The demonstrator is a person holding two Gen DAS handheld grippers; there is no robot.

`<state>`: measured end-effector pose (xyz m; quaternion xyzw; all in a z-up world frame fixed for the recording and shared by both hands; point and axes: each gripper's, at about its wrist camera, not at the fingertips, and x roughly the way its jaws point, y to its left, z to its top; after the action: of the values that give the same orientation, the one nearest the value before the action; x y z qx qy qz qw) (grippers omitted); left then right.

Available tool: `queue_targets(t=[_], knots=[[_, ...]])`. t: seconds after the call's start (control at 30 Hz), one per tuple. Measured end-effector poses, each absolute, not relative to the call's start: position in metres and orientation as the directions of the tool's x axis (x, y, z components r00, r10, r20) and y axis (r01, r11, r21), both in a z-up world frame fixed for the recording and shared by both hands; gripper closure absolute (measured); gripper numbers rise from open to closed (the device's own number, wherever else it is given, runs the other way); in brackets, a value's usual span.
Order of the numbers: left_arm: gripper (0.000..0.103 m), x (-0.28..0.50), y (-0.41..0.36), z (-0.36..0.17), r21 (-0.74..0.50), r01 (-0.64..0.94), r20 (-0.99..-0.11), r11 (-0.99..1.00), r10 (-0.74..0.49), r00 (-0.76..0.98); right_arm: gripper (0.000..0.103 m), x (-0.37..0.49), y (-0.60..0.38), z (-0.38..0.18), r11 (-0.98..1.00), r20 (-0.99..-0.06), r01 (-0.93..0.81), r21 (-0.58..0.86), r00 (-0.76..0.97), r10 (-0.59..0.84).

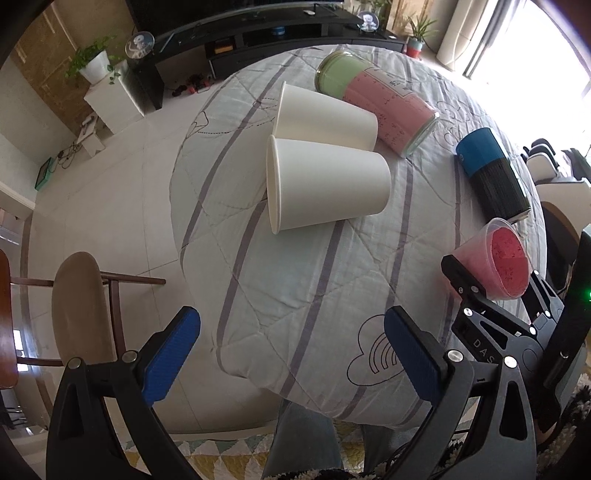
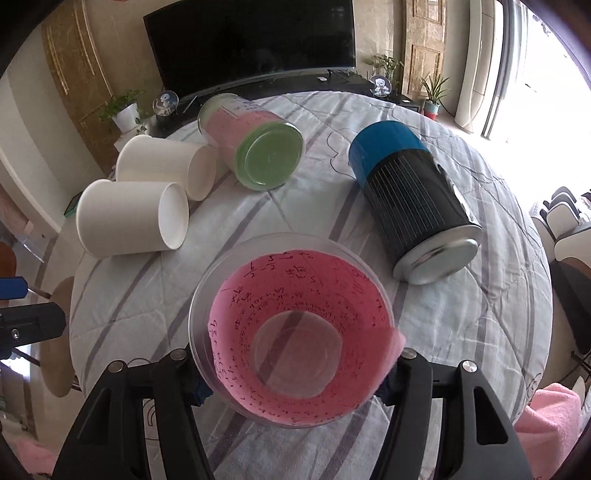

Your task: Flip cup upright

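My right gripper (image 2: 291, 373) is shut on a clear plastic cup with a pink paper lining (image 2: 291, 332); its mouth faces the camera, tilted, held above the table. It also shows in the left wrist view (image 1: 495, 258) at the right, between the black fingers of the right gripper (image 1: 491, 284). My left gripper (image 1: 291, 350) is open and empty near the table's front edge. Two white paper cups (image 1: 325, 188) (image 1: 325, 118) lie on their sides. A glass jar with green and pink lining (image 1: 373, 99) and a blue-and-black cup (image 1: 491, 177) also lie on their sides.
The round table is covered with a striped quilted cloth (image 1: 295, 288). A chair (image 1: 77, 310) stands at the left of the table. A TV stand (image 1: 258, 33) and potted plants (image 1: 96, 62) are behind it.
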<state>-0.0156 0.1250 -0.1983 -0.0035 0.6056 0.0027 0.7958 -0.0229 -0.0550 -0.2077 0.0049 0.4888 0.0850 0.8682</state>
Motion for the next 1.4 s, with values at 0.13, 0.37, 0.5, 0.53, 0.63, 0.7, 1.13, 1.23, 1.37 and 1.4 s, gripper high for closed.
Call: queue_targets(t=[0.13,0.37,0.5,0.53,0.63,0.7,1.13,1.23,1.37,1.4], knots=[[0.002,-0.016,0.123,-0.192,-0.005,-0.006,-0.960,1.000,-0.003,0.281,0.030,-0.024,-0.056,-0.202,0.985,-0.843,-0.141,0.103,0.514,0.162],[0.002,-0.016,0.116,-0.176,-0.012,0.008,-0.952,1.000,-0.014,0.305,0.026,-0.031,-0.064,-0.188,0.984,-0.845,-0.127,0.124,0.507,0.171],[0.002,-0.020,0.110,-0.163,-0.014,0.017,-0.944,1.000,-0.019,0.329,0.026,-0.037,-0.073,-0.176,0.981,-0.845,-0.111,0.162,0.498,0.196],[0.002,-0.021,0.109,-0.160,-0.016,0.018,-0.942,1.000,-0.021,0.334,0.026,-0.039,-0.076,-0.173,0.980,-0.845,-0.108,0.169,0.496,0.201],[0.002,-0.025,0.104,-0.148,-0.020,0.023,-0.937,1.000,-0.027,0.347,0.026,-0.044,-0.081,-0.161,0.979,-0.845,-0.104,0.174,0.495,0.203],[0.002,-0.029,0.101,-0.140,-0.021,0.027,-0.933,0.999,-0.029,0.359,0.025,-0.049,-0.085,-0.151,0.979,-0.843,-0.101,0.179,0.497,0.205],[0.002,-0.057,0.075,-0.075,-0.031,0.045,-0.875,0.999,-0.049,0.481,0.025,-0.069,-0.118,-0.075,0.988,-0.841,-0.046,0.145,0.520,0.148],[0.002,-0.063,0.067,-0.068,-0.033,0.050,-0.868,0.998,-0.054,0.494,0.025,-0.073,-0.127,-0.064,0.992,-0.840,-0.040,0.120,0.528,0.123],[0.002,-0.071,0.057,-0.061,-0.033,0.058,-0.858,0.998,-0.058,0.510,0.025,-0.079,-0.136,-0.048,0.995,-0.824,-0.039,0.097,0.558,0.102],[0.002,-0.074,0.054,-0.059,-0.032,0.060,-0.854,0.998,-0.058,0.518,0.025,-0.081,-0.138,-0.044,0.995,-0.820,-0.038,0.092,0.564,0.097]])
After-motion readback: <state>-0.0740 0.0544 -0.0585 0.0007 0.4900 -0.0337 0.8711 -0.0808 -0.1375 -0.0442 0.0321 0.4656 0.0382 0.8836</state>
